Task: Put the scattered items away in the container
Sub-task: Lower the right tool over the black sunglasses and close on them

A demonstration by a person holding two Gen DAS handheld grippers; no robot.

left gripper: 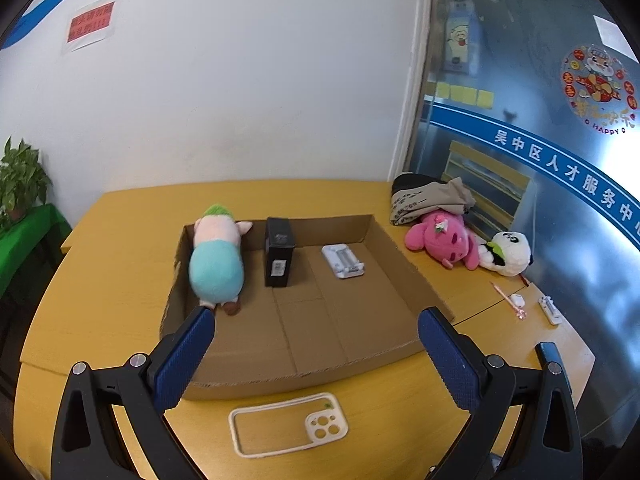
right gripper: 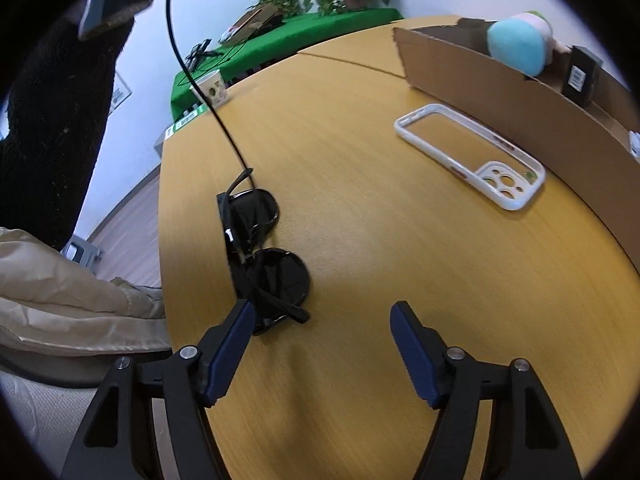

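Observation:
A shallow cardboard box [left gripper: 394, 258] lies on the yellow table [left gripper: 120, 256]. In it lie a pink and teal plush [left gripper: 216, 264], a black box [left gripper: 279, 252] and a white holder [left gripper: 343, 261]. A white phone case [left gripper: 288, 424] lies in front of the box, also in the right wrist view [right gripper: 472, 156]. My left gripper [left gripper: 316, 320] is open and empty above the box's near edge. My right gripper [right gripper: 322, 316] is open and empty over the table, its left finger beside black sunglasses [right gripper: 264, 256].
A pink plush [left gripper: 444, 240], a panda plush [left gripper: 506, 254], folded clothes [left gripper: 428, 196], a pink pen [left gripper: 510, 300] and small white items [left gripper: 550, 310] lie right of the box. A paper cup [right gripper: 212, 88] stands at the table's far edge. A black cable [right gripper: 200, 80] hangs over the table.

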